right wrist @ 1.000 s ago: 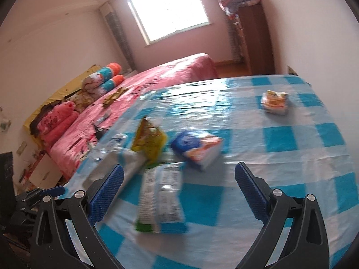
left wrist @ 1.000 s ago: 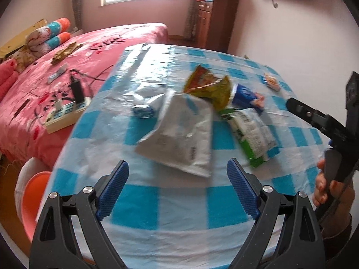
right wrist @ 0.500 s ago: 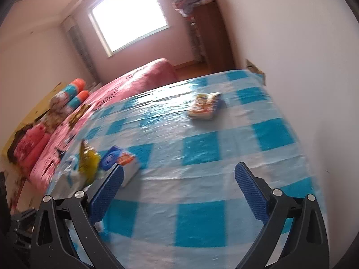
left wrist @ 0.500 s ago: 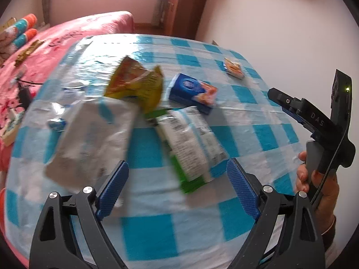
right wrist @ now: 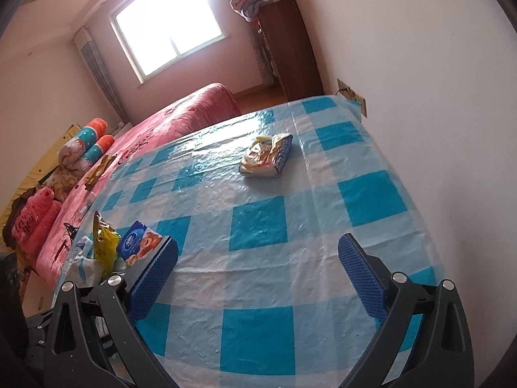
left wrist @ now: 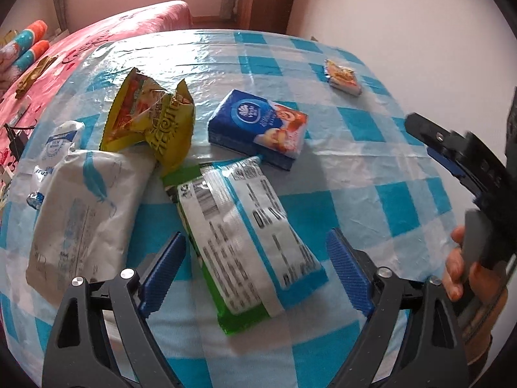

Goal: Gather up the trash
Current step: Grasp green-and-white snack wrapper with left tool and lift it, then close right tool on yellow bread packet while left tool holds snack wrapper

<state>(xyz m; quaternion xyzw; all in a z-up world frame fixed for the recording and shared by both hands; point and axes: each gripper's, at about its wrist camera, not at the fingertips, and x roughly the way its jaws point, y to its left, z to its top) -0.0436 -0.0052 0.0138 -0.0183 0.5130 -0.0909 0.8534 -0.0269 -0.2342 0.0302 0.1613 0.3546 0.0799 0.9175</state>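
Wrappers (left wrist: 245, 232) on checked tablecloth (left wrist: 381, 148)

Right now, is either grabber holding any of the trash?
No. The left tool has just been closing around the green-and-white wrapper, but its pads are not pressing it. The right tool is open over bare tablecloth.
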